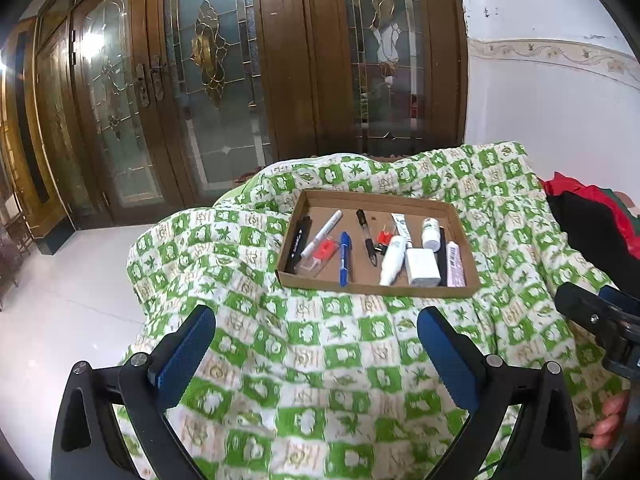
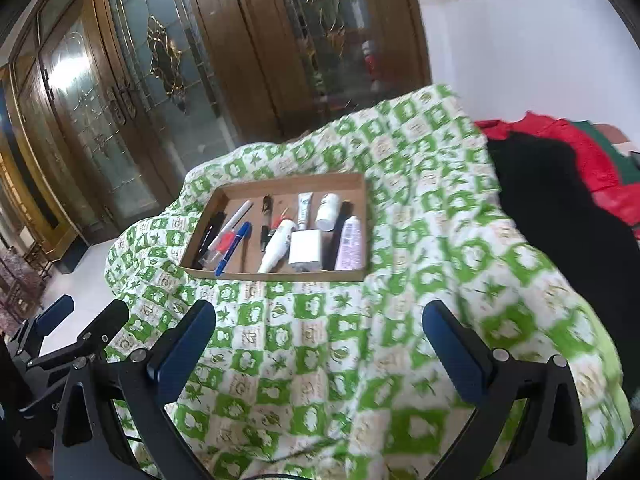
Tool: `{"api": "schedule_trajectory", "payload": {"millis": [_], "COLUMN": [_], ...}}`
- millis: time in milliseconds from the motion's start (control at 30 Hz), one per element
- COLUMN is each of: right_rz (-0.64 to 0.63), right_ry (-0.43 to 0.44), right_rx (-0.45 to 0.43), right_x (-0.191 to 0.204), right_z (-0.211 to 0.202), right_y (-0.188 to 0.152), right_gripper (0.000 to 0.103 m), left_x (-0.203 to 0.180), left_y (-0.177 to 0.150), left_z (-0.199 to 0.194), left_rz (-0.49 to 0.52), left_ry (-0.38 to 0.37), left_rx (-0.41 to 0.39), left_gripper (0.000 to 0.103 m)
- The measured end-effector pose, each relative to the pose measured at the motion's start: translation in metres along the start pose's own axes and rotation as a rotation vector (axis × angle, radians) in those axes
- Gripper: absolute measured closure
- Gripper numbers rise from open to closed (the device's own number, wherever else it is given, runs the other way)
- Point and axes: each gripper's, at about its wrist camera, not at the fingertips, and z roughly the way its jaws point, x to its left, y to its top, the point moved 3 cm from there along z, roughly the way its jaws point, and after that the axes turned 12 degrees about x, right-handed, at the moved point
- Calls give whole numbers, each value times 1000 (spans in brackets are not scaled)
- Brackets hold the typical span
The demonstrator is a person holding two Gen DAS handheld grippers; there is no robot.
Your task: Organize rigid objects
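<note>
A shallow cardboard tray (image 1: 380, 289) (image 2: 280, 275) lies on a green-and-white checked cloth (image 1: 320, 352) (image 2: 360, 340). In it lie a black marker (image 1: 299, 243), a white marker (image 1: 322, 233), a blue pen (image 1: 344, 258) (image 2: 233, 249), a black pen (image 1: 366, 236), a white bottle (image 1: 392, 260) (image 2: 276, 249), a white charger block (image 1: 422, 267) (image 2: 306, 254), a small white jar (image 1: 431, 232) (image 2: 328, 211) and tubes. My left gripper (image 1: 316, 354) is open and empty, short of the tray. My right gripper (image 2: 318, 354) is open and empty, also short of it.
Tall wooden doors with leaded glass (image 1: 208, 80) stand behind. White tiled floor (image 1: 60, 300) lies to the left. Black and red clothes (image 2: 560, 208) are piled at the right. The right gripper shows at the left wrist view's right edge (image 1: 600, 316).
</note>
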Motion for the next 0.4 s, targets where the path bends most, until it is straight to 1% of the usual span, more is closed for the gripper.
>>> {"api": "schedule_trajectory", "payload": {"millis": [200, 300, 400], "right_rz": [28, 5, -34], "right_ry": [-11, -28, -49], "right_rx": [-23, -36, -40], "right_x": [-4, 3, 10], "right_z": [-25, -31, -29], "right_y": [-23, -31, -36], "right_gripper": [0, 0, 0], "left_x": [-7, -10, -9], "left_y": [-13, -17, -18], "left_z": [-18, -25, -23], "left_rz": [28, 40, 30], "left_ry": [-18, -27, -27], "left_rx": [-3, -22, -17], "left_gripper": [1, 1, 1]}}
